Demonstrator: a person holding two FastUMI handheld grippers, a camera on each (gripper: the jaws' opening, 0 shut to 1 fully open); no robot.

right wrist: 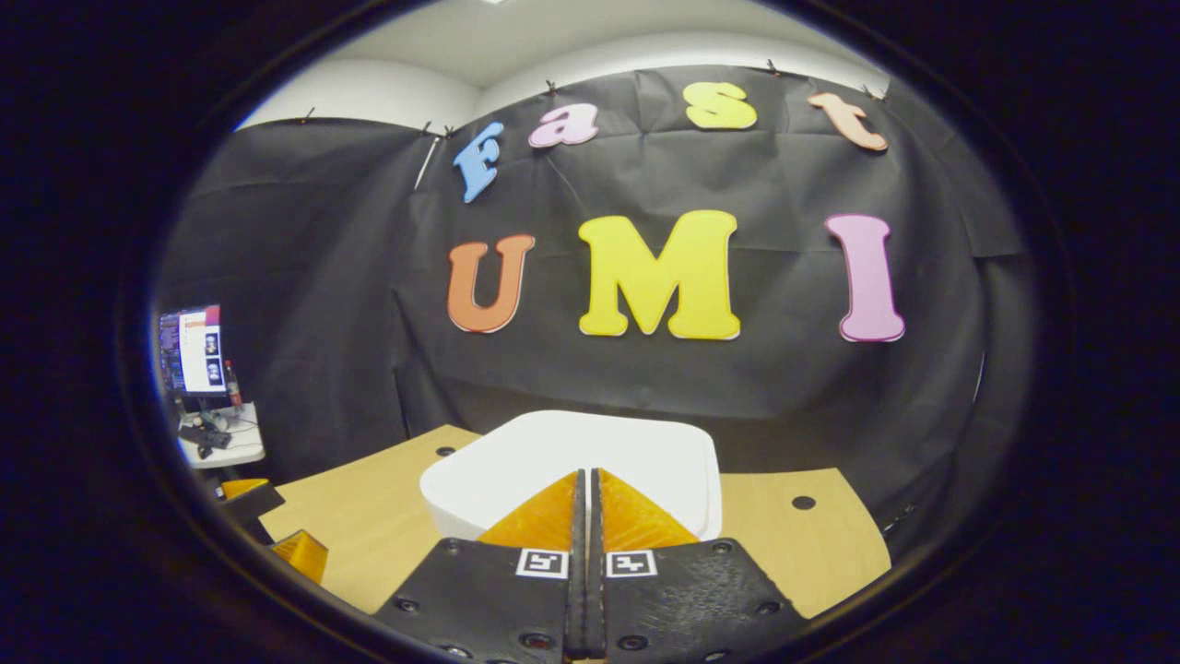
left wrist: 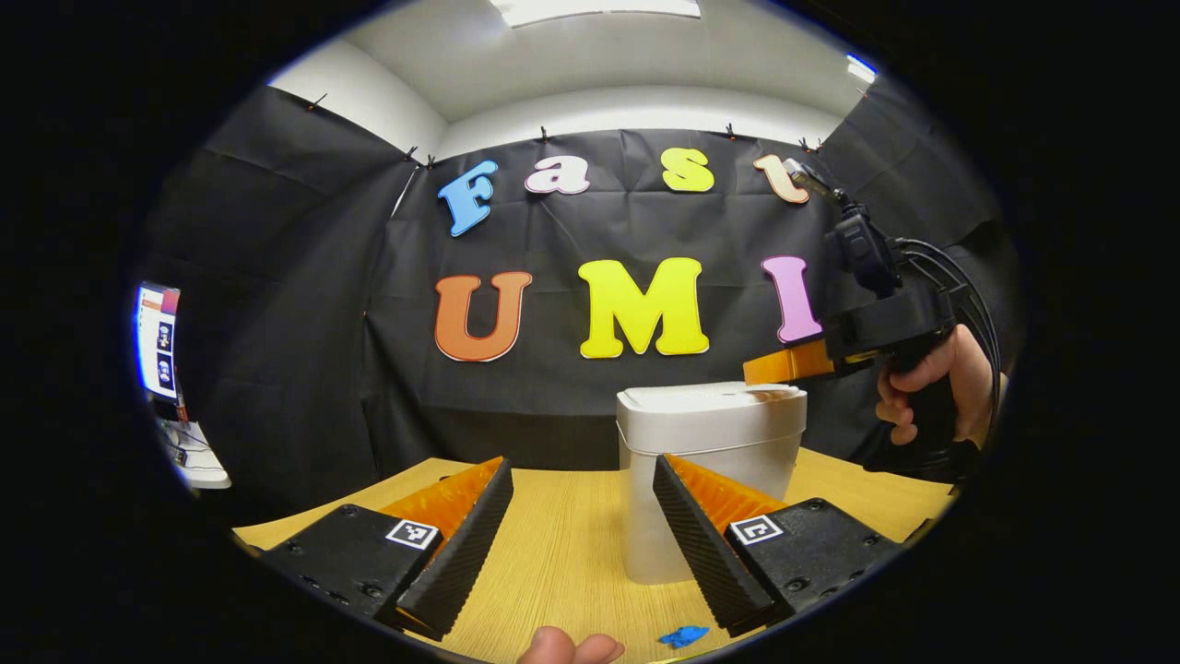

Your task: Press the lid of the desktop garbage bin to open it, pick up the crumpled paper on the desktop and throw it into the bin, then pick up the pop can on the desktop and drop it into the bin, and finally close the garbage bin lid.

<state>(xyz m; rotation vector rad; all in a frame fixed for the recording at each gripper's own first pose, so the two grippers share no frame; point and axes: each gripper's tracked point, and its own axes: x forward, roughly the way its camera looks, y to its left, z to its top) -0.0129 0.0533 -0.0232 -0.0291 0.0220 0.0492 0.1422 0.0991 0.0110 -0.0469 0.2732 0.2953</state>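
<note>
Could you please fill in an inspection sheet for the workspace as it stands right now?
Surface: wooden desktop, two round holes showing in the right gripper view.
Job's things: white garbage bin, upright, lid down.
Clutter: small blue scrap at the desktop's near edge.
Grippers: left gripper open, the bin beyond it; right gripper shut, tips over the lid, gripped by a hand.
Cables: black cables looping off the right gripper.
Surroundings: black cloth wall; monitor above a side table at left.
</note>
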